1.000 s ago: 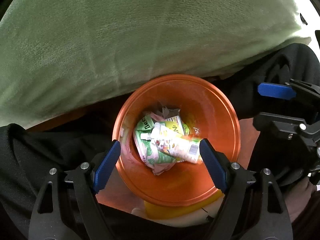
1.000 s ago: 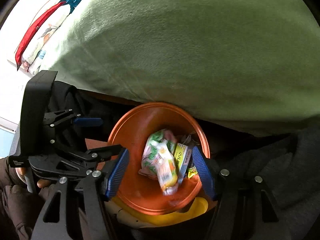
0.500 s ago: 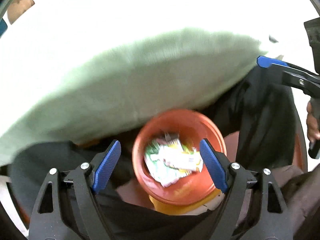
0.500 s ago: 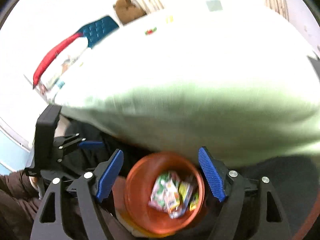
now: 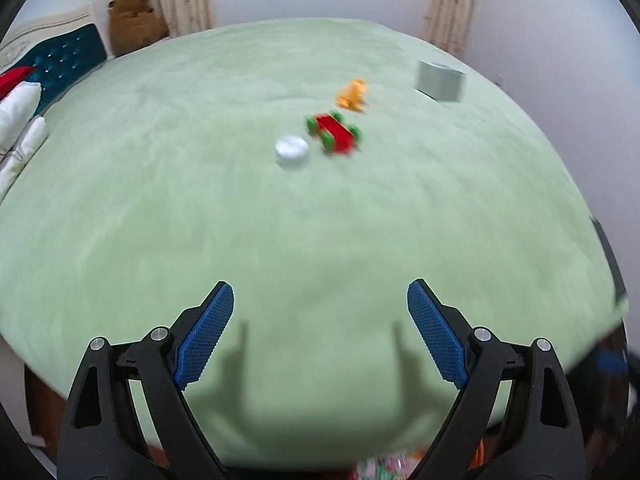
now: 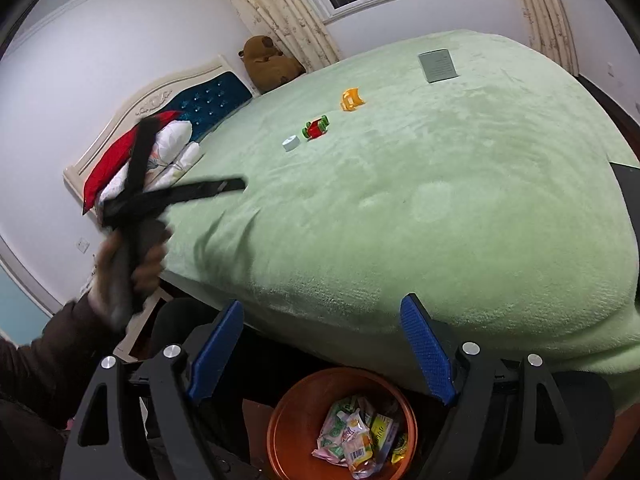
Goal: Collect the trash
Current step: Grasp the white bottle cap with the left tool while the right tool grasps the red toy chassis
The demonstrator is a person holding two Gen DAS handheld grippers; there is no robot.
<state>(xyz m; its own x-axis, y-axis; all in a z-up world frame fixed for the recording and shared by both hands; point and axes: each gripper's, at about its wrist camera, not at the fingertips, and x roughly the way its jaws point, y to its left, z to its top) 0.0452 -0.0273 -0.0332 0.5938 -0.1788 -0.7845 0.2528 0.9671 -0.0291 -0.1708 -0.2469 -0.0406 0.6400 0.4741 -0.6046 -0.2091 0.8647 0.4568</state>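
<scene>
With both tools empty, the left tool (image 5: 320, 336) and right tool (image 6: 322, 346) opening, and wrappers (image 6: 356, 432) in the orange bin (image 6: 288, 420) at lower centre, I'd scan the bed (image 6: 440, 200) for leftover trash.

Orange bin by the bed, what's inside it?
The bin holds crumpled wrappers: green-and-white ones, a pink-and-orange one and yellow ones, piled together. Whatever lies beneath that pile is covered, and the bin's near edge runs out of the picture.
</scene>
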